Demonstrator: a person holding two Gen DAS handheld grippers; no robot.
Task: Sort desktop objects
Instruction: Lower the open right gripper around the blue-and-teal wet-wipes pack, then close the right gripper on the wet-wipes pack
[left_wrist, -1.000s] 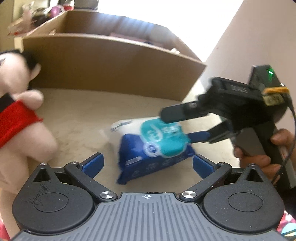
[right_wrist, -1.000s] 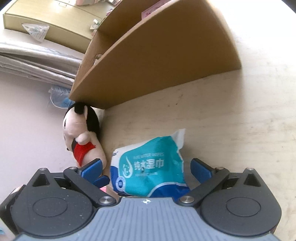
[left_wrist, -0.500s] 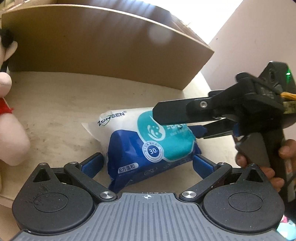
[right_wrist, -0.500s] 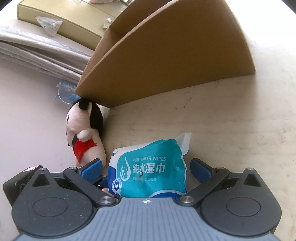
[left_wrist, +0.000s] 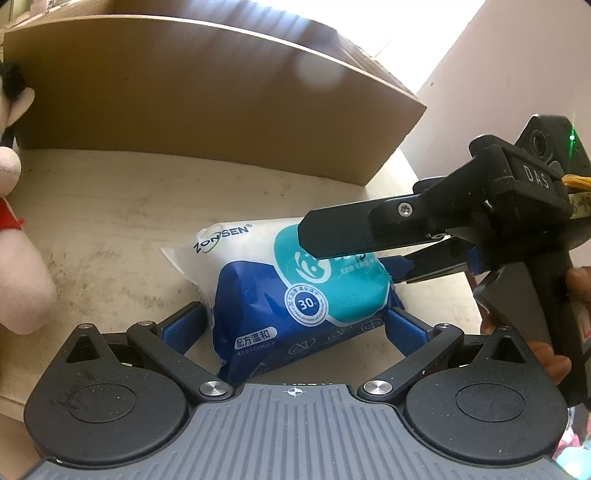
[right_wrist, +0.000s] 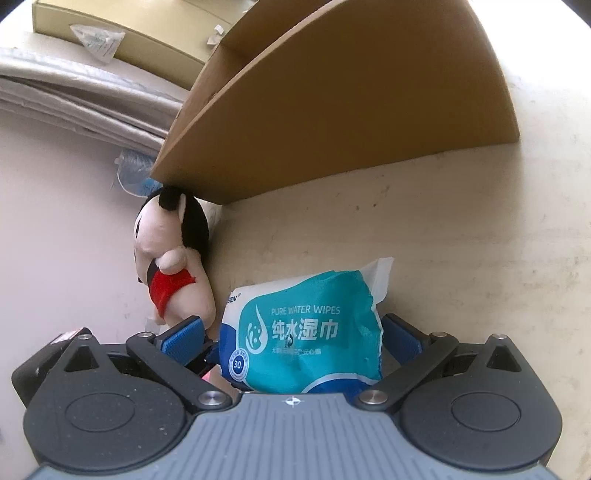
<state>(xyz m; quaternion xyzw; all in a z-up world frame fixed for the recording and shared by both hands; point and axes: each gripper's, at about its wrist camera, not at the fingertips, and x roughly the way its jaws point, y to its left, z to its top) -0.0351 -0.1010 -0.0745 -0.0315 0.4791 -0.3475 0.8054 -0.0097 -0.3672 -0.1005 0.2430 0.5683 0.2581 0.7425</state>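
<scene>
Left wrist view: wipes pack (left_wrist: 295, 295) lay between both spread claws, left gripper (left_wrist: 295, 325) and right gripper (right_wrist: 291, 332), ungrasped; cardboard box (left_wrist: 207, 110) far, sorting left

- The left gripper (left_wrist: 295, 325) is built from black linkage bars with silver pivot screws, blue finger pads (left_wrist: 184, 326) and a ribbed grey housing.
- The right gripper (right_wrist: 291, 334) is made alike; on its black body, white letters "DAS", a green light and a yellow tag are seen from the left wrist view.
</scene>
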